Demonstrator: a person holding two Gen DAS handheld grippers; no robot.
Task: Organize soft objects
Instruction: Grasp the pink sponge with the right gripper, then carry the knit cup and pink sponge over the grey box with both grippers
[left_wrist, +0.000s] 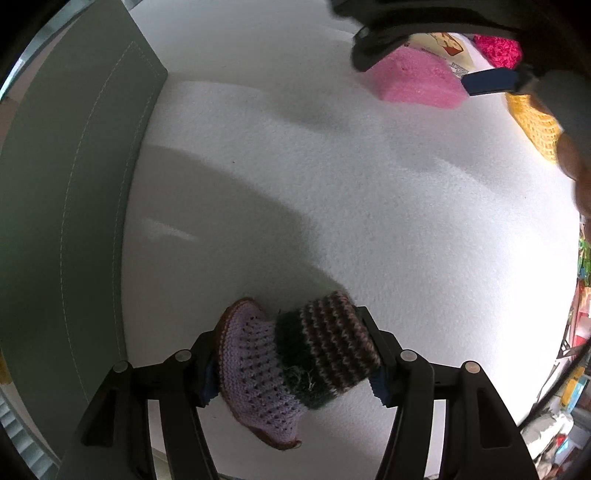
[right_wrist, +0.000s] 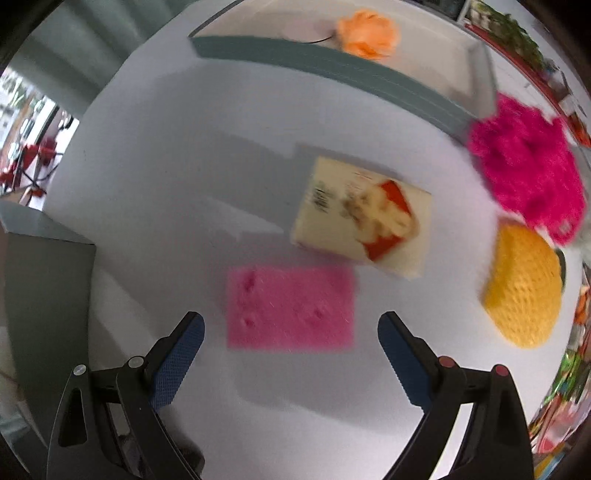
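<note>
White tabletop: your left gripper clamps the knitted piece; right gripper gapes above the pink sponge (light, squashy), so pinch its short sides.

Left gripper: points straight down, black arms entering its own view from 6 o'clock. Blue pads pressed against both sides of a knitted piece, one at 8 o'clock of it, the other at 4 o'clock; jaws about half spread, clamped on it.

Right gripper: also points down, arms entering its view from 5 and 7 o'clock. Jaws stand wide; blue ribbed fingers bare, nothing pressed between them. View blurred.

In the left view the right gripper shows at 1 o'clock, dark body and one blue pad, with part of a hand at 2 o'clock.
</note>
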